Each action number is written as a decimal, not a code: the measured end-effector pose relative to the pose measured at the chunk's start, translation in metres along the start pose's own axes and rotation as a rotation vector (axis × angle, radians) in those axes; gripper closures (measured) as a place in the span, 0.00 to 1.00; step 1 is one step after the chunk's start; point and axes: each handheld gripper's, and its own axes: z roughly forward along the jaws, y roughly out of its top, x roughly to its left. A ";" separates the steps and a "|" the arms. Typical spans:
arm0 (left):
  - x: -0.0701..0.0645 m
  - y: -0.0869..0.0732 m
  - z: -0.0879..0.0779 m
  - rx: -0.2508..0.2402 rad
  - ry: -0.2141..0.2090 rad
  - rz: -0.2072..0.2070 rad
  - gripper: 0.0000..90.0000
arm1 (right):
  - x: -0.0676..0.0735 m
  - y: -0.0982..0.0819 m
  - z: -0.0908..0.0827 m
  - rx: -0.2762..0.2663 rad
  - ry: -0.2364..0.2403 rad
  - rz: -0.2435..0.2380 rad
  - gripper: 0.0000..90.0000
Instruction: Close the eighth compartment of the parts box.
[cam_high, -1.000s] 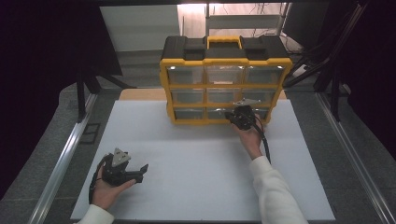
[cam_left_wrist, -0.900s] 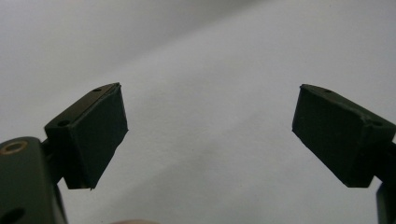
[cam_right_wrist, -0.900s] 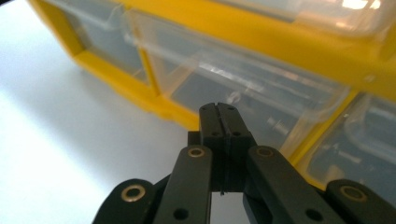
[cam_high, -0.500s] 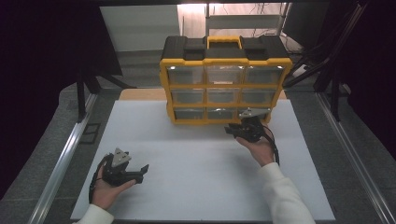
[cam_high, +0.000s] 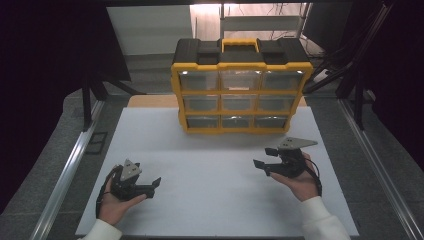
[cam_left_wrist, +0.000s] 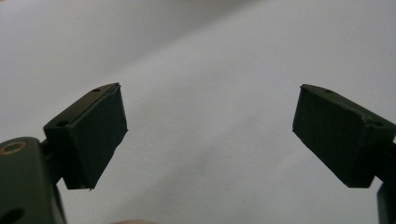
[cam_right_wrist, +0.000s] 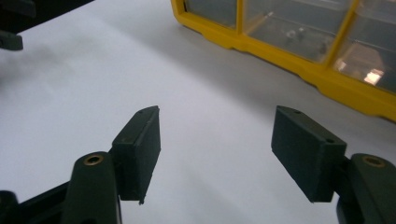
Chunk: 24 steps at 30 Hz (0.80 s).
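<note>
A yellow and black organizer (cam_high: 241, 95) with several clear drawers stands upright at the back of the white table (cam_high: 215, 165). Its drawers look closed, and small parts show through the lower ones (cam_right_wrist: 299, 51). My right gripper (cam_high: 262, 157) hovers low in front of its right end, apart from it and pointing left. Its jaws have just been opening and stand open with nothing between them (cam_right_wrist: 217, 144). My left gripper (cam_high: 154, 185) rests in a hand at the near left. It is open, with bare white surface between its pads (cam_left_wrist: 210, 126).
Metal rails (cam_high: 67, 170) run along the left and right sides of the table. A wooden board (cam_high: 150, 101) lies under the organizer. Dark stands and cables crowd the back right (cam_high: 345, 70).
My right gripper has drawn back from the organizer's bottom row toward the near right, and its jaws have opened. The left hand has stayed put.
</note>
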 end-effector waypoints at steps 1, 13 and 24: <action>0.000 0.000 -0.001 -0.002 0.001 -0.004 0.12 | 0.000 -0.002 -0.003 0.001 -0.003 0.001 0.36; 0.001 -0.002 -0.003 -0.008 0.001 -0.009 0.11 | -0.014 -0.041 -0.031 0.016 -0.056 0.018 0.33; 0.001 -0.002 -0.003 -0.007 0.001 -0.007 0.11 | -0.024 -0.055 -0.043 0.003 -0.076 0.062 0.33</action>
